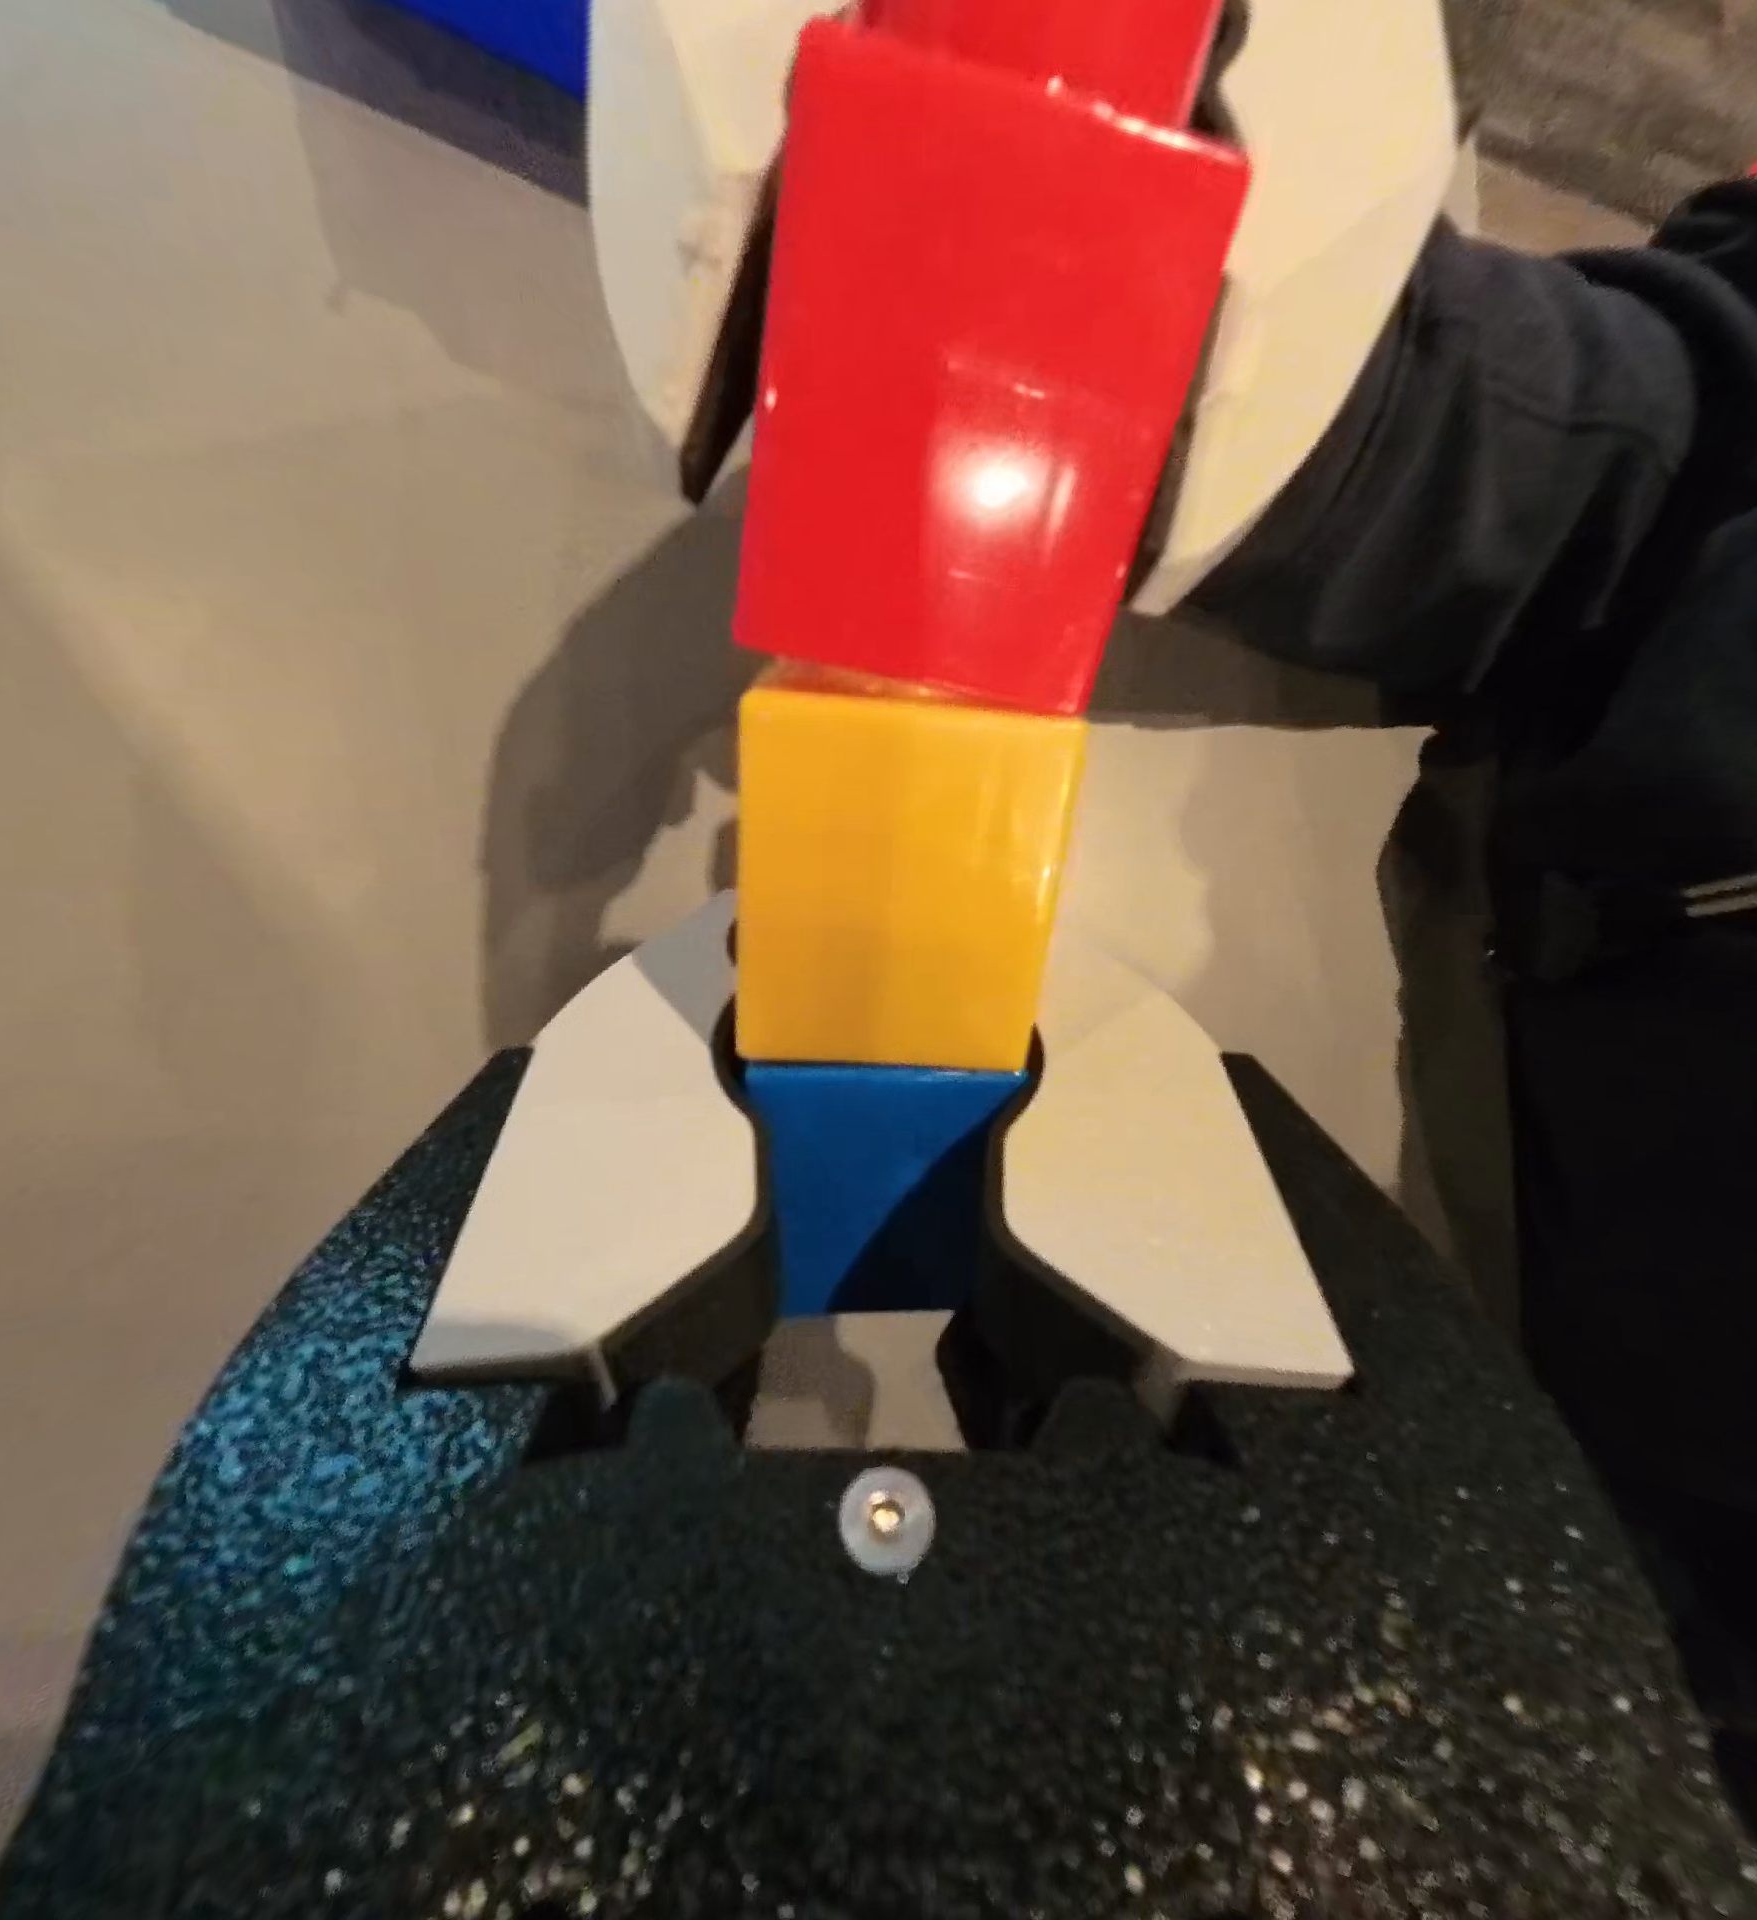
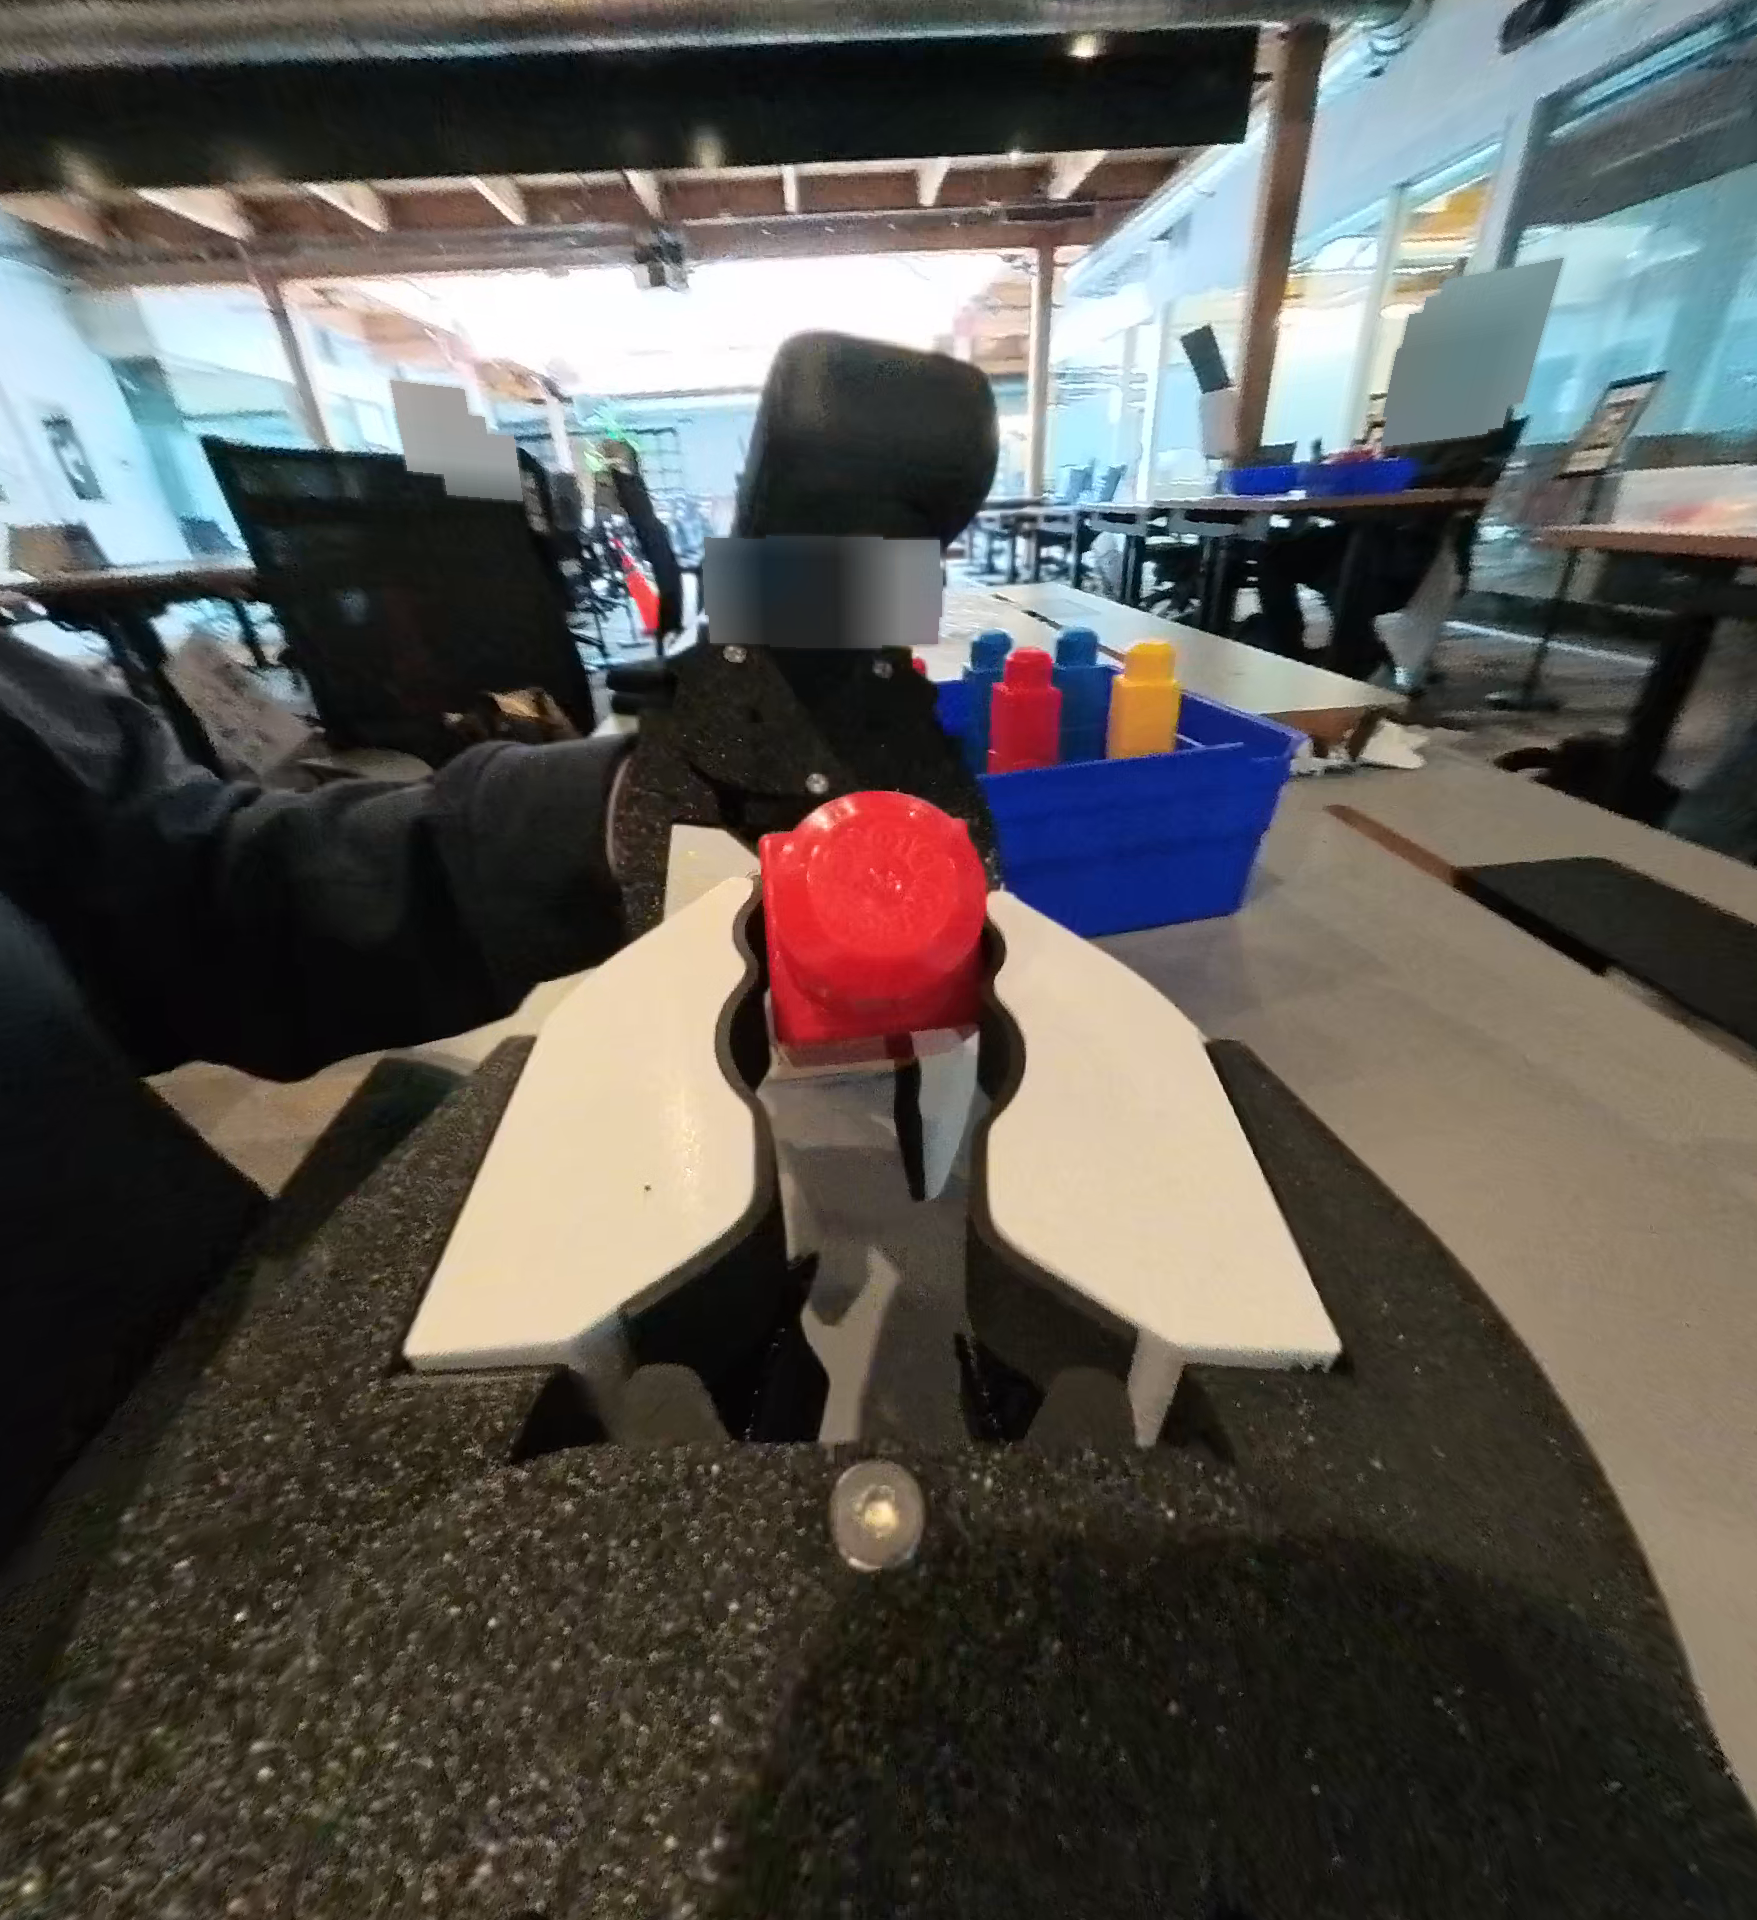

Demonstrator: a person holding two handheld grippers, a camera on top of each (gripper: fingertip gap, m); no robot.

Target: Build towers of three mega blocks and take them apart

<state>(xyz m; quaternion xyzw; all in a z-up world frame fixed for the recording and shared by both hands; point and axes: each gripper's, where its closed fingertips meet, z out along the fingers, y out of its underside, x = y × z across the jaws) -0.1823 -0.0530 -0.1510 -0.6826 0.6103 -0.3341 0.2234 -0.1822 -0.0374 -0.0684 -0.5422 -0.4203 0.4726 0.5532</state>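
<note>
In the left wrist view, a tower of three blocks stands between my fingers. My left gripper (image 1: 889,1049) is shut on the blue block (image 1: 863,1184) at the bottom. A yellow block (image 1: 905,883) sits on it. The red block (image 1: 957,416) on top is tilted against the yellow one. My right gripper (image 1: 967,312) is shut on the red block from the far side. In the right wrist view, my right gripper (image 2: 869,935) holds the red block (image 2: 879,894) with its round stud facing the camera. The left gripper's black body (image 2: 801,748) is behind it. The lower blocks are hidden there.
A blue bin (image 2: 1134,831) with several upright blocks (image 2: 1144,696) stands on the grey table (image 2: 1373,1039) behind and to the right. A black mat (image 2: 1663,935) lies at the far right. A dark sleeve (image 2: 334,883) holds the left gripper.
</note>
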